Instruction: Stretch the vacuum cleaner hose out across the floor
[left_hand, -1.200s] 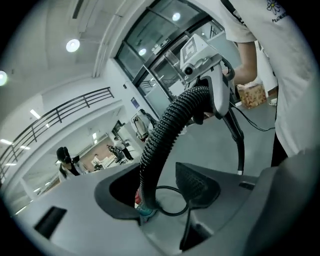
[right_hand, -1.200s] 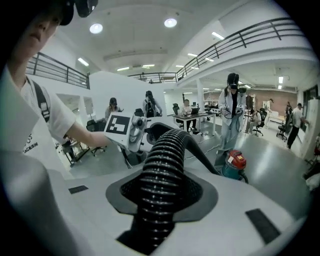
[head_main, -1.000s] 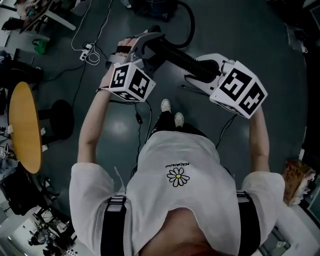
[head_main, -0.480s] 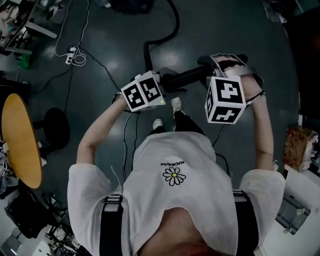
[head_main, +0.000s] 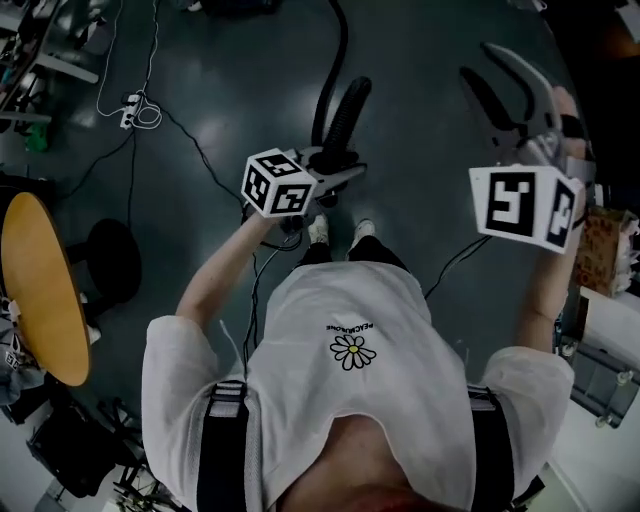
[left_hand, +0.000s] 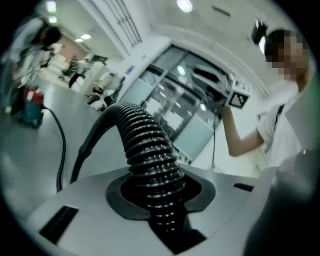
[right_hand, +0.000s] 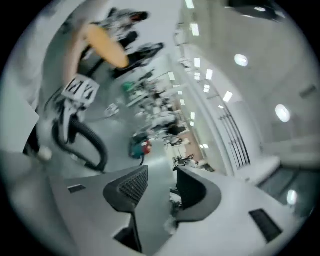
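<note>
Floor (head_main: 430, 60): dark and smooth, with a wide bare stretch ahead of the person's feet. A round orange-topped surface (head_main: 40, 290) sits well off to the left, out of play.

Hose (head_main: 347, 108): black and ribbed. It rises from the left gripper, arcs over, then drops toward the floor farther out. It is partly lifted and not yet laid straight.

Left gripper (head_main: 338, 166): the jaws have just been closing and are clamped round the hose, with the ribs seated in the pad hollows.

Right gripper (right_hand: 161, 189): held up to the right, well apart from the hose. Its jaws have just been opening and stand wide, with nothing between them.

Power strip (head_main: 130, 108): sits with a loose white cable at far left.

Handling, as a judgement: the hose looks light and springy. It bends freely sideways but probably recoils when released. The ribs should give a sure hold and little slip. Best to take it across the ribs, close to the slack section, and pull along its length. Yanking risks dragging whatever it is attached to.
</note>
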